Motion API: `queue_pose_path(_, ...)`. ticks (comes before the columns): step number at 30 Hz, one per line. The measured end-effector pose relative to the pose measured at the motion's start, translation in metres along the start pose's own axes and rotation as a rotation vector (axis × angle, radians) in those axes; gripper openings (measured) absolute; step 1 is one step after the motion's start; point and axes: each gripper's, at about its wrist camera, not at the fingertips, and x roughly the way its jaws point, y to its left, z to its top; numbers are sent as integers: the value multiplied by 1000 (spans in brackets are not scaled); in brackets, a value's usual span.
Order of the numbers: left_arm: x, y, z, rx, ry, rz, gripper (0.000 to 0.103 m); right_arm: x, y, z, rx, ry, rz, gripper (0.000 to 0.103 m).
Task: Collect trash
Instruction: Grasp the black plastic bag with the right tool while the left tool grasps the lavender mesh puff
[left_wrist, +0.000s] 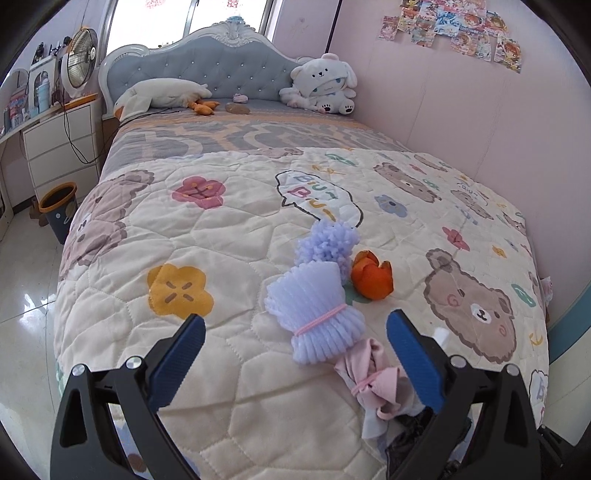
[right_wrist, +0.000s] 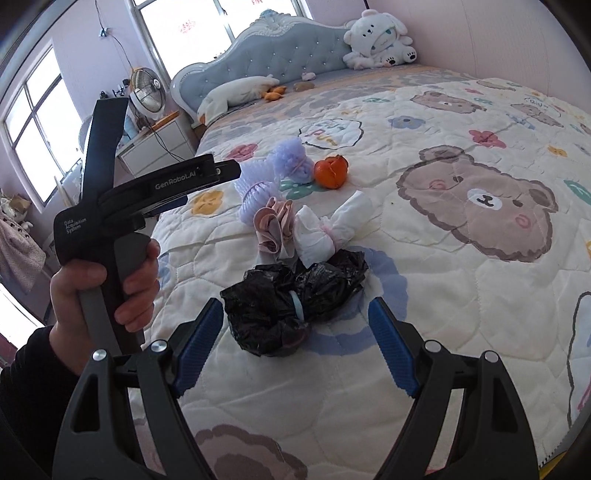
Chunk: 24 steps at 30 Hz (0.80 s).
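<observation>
Trash strewn along the middle of a quilt (left_wrist: 207, 236), all of it loose, none held.

Left gripper (left_wrist: 295, 334): jaws spread wide, nothing clamped. Poised over the near end of a lilac foam net (left_wrist: 314, 314) cinched with a pink band. Net lying between the blue pads (left_wrist: 413, 354), touching neither. Second lilac net (left_wrist: 327, 240) just behind the first. Orange peel (left_wrist: 371, 275) beside both nets, on their right. Pink wad (left_wrist: 369, 380) tied with a band, close against the right pad; contact cannot be told. Bin (left_wrist: 59, 210) standing on the floor at the left of the bed, well apart from the trash.

Right gripper (right_wrist: 295, 319): likewise released, jaws wide, empty. Black bag (right_wrist: 291, 299) crumpled on the quilt, its near part between the pads, with a gap on each side. Pale blue ring (right_wrist: 299, 306) around the bag's middle. White wad (right_wrist: 328, 229) and pink wad just behind the bag, side by side. Nets and peel farther back.

Left hand (right_wrist: 103, 291) seen from the right wrist, wrapped around the gripper handle, dark sleeve at the wrist.
</observation>
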Motion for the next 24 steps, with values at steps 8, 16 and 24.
queue_pose_path(8,28,8,4,-31,23,-4,95,29,9,7,-2,29,-40,73)
queue_pose_path(16,52,10,-8,-39,81,-79,64,46,20,6,-31,43,-57,62)
queue_pose_path(24,53,16,-13,-79,70,-143,41,51,17,5,-26,50,-69,46)
